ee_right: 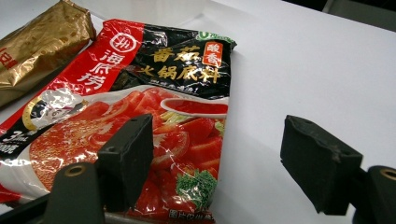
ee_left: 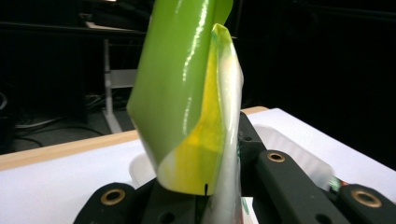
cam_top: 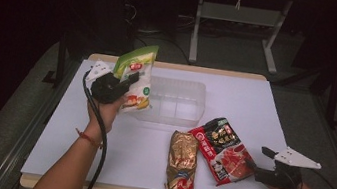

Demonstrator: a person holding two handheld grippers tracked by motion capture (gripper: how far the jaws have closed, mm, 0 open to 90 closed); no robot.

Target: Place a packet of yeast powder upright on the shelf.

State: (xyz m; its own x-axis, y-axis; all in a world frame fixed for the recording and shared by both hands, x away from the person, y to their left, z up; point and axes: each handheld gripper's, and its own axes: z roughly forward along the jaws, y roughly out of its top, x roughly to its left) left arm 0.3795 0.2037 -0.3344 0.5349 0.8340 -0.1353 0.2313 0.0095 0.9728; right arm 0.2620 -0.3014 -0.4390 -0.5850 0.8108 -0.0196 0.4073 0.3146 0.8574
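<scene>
The left tool (cam_top: 125,84) is clamping tight, raised on a bent wrist; the right tool (ee_right: 217,163) is gaping wide, lying low.

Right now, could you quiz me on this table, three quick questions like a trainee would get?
1. True or false: the left claw is shut on the green-and-white packet.
2. Which lies nearest the right claw? A the gold packet, B the red-and-black packet, C the clear plastic bin.
3. Fill in: the right claw's jaws stand ____.

Key: 1 true; 2 B; 3 open.
</scene>
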